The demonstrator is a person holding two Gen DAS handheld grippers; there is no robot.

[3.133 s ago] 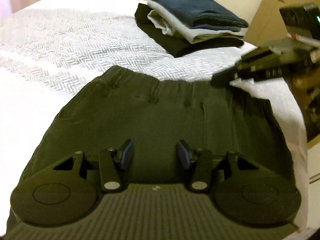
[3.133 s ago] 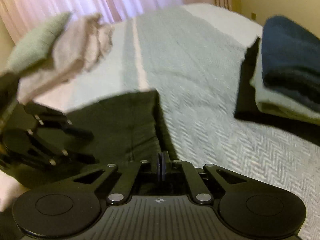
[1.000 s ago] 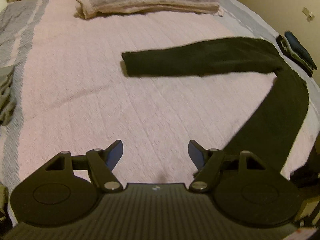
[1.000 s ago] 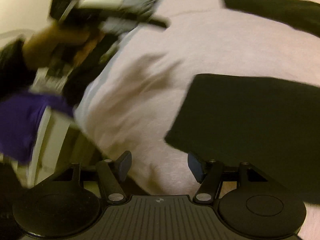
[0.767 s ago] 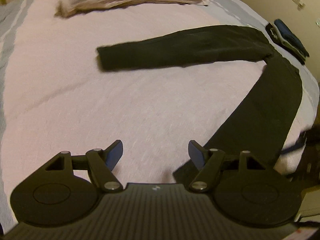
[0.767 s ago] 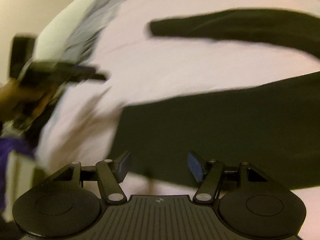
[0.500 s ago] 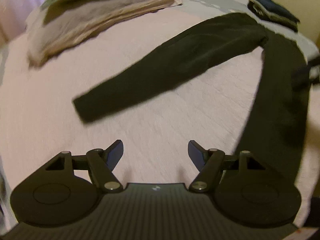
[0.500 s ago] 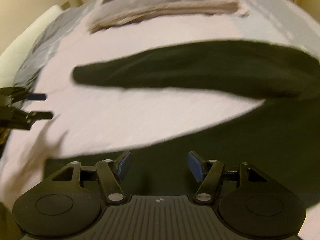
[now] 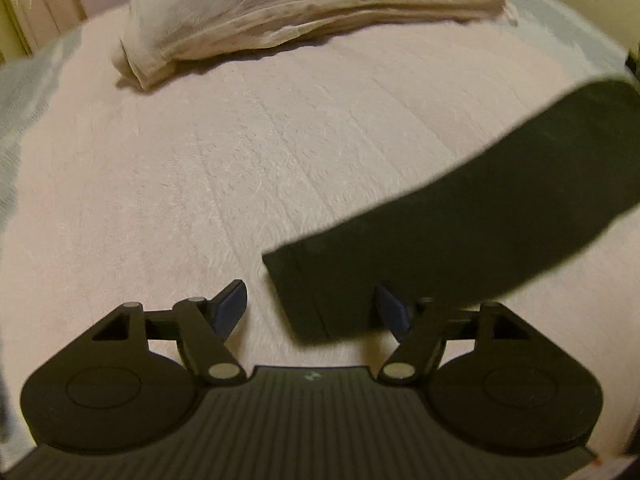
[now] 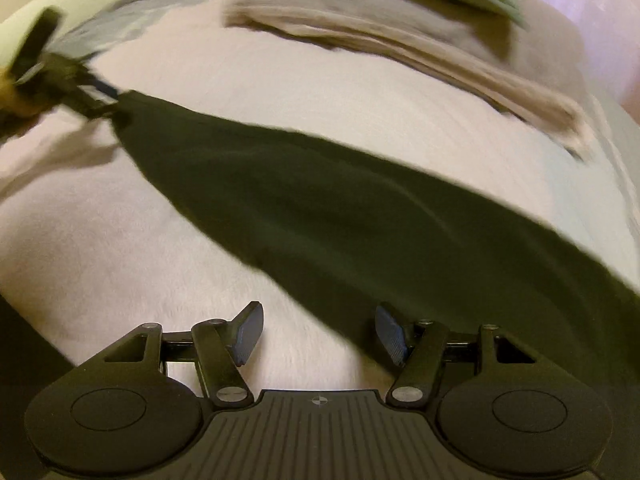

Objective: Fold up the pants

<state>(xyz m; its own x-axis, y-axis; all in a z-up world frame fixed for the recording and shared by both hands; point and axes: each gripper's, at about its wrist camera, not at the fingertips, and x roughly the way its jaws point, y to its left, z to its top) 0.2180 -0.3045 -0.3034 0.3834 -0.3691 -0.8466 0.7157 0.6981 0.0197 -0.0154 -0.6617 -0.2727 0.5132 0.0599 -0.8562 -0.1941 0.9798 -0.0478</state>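
While I am bringing both hands in over the bed (image 9: pixel 168 184), the left gripper (image 9: pixel 310 308) is hanging with its jaws standing apart and nothing pressed between them. The cuff (image 9: pixel 320 280) of one dark leg of the pants (image 9: pixel 500 200) is lying right at the jaws, its corner showing in the gap and toward the right finger; I cannot tell whether any pad is touching cloth yet. From there the leg is running long, up and away to the right edge of that view.

On the right wrist view, the right gripper (image 10: pixel 318 334) is also standing wide with nothing held, and bare cover is showing between its fingers. That leg is passing just beyond and to the right of the jaws, its near edge crossing by the right finger. Its long axis is slanting from lower right up to the far left, where the cuff (image 10: pixel 128 112) is ending beside the blurred left gripper (image 10: pixel 86 92).

So I am judging the left hand nearer the cuff and the right nearer mid-leg, and the coming grasp is turning on that edge.

Farther off, a stack of folded beige linen (image 9: pixel 304 12) is lying across the bed, well apart from the pants. No containers are showing.
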